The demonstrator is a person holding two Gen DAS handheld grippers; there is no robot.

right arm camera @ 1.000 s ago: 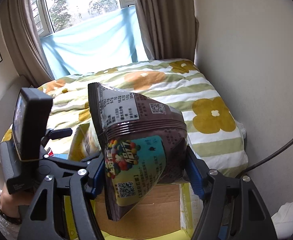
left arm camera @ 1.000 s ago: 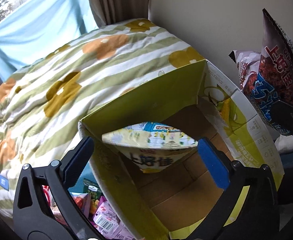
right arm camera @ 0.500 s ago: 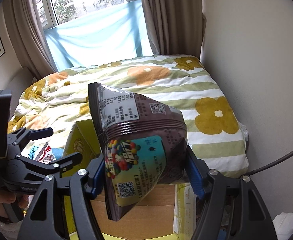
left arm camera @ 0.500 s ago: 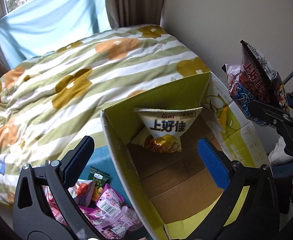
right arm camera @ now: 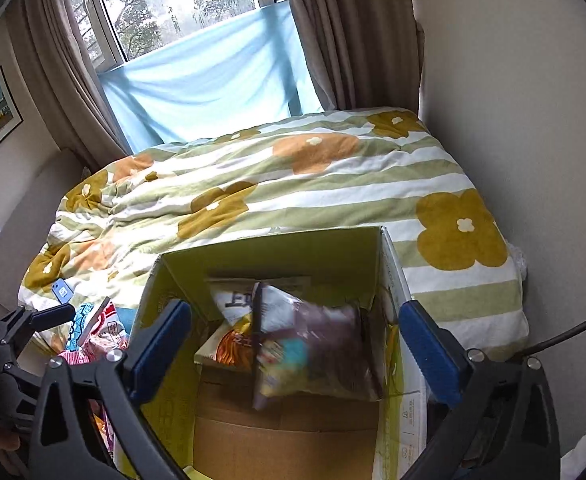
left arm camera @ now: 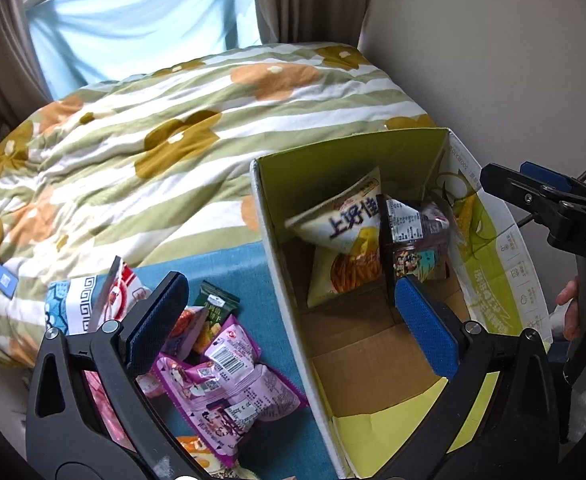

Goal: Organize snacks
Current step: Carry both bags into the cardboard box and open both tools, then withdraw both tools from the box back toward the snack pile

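The dark brown foil snack bag with a teal panel and coloured candy dots (right arm camera: 317, 354) is down inside my open cardboard box with yellow-green inner walls (right arm camera: 269, 256), blurred in the right wrist view and clear of both my pads. It sits toward the far right corner of the box (left arm camera: 353, 152), its white label panel turned up, leaning against the pale yellow puffed chip bag with blue characters and a picture of orange strips (left arm camera: 343, 236), which stands propped on the far wall. The brown corrugated floor of the box shows bare in front of both bags.

My right tongs (right arm camera: 293, 354) hang over the box mouth with their jaws opening, the blue pads spread to either side of the brown bag (left arm camera: 415, 240) and not pressing on it. My left tongs (left arm camera: 293, 320) are spread wide too, with nothing between the pads; one pad is over the left box wall, the other over the box floor.

Left of the box, on a teal cloth (left arm camera: 221, 268), lies the loose pile: a purple-pink packet with a barcode (left arm camera: 229, 384), a small dark green packet (left arm camera: 215, 306), and a white, blue and red patterned bag (left arm camera: 89, 300) at the cloth's far edge. Beyond everything is the quilt with green stripes and ochre and orange flowers (left arm camera: 165, 148), then the pale blue cloth across the window (right arm camera: 209, 88) between brown curtains (right arm camera: 349, 32).
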